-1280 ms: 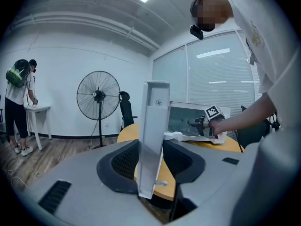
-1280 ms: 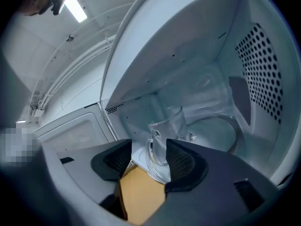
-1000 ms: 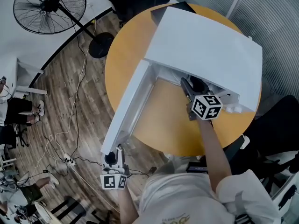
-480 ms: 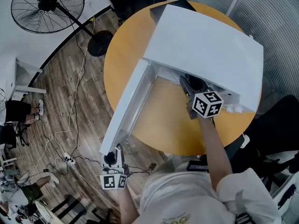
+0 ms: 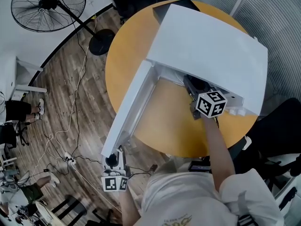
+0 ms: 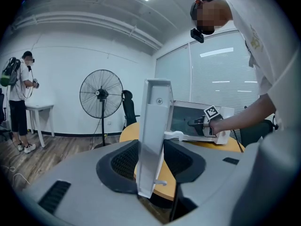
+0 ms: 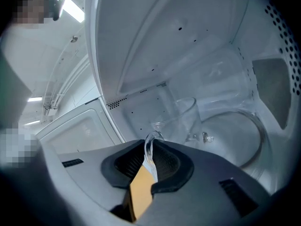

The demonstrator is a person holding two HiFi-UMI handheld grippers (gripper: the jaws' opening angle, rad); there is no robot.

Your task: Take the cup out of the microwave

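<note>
Cup (image 7: 188, 121) of clear glass is standing inside the microwave (image 5: 207, 36), on the round glass plate (image 7: 240, 142). Its handle (image 7: 149, 144) is pointing out toward the right gripper (image 7: 149, 163).

Going from the left side, the left gripper (image 6: 151, 163) is reaching to the free end of the microwave door (image 6: 155, 121). This door is standing wide open and is reaching past the edge of the round orange table (image 5: 127, 60). The two pads of the left gripper are pressing on the door's edge from both sides.

In the middle, the white microwave is sitting on the table.

At the right, the right gripper is reaching into the open cavity. Its jaws have just been closing. The thin handle is sitting between the pads, and they are pinching it. The body of the cup is standing just beyond the fingertips, a little to their right.
</note>
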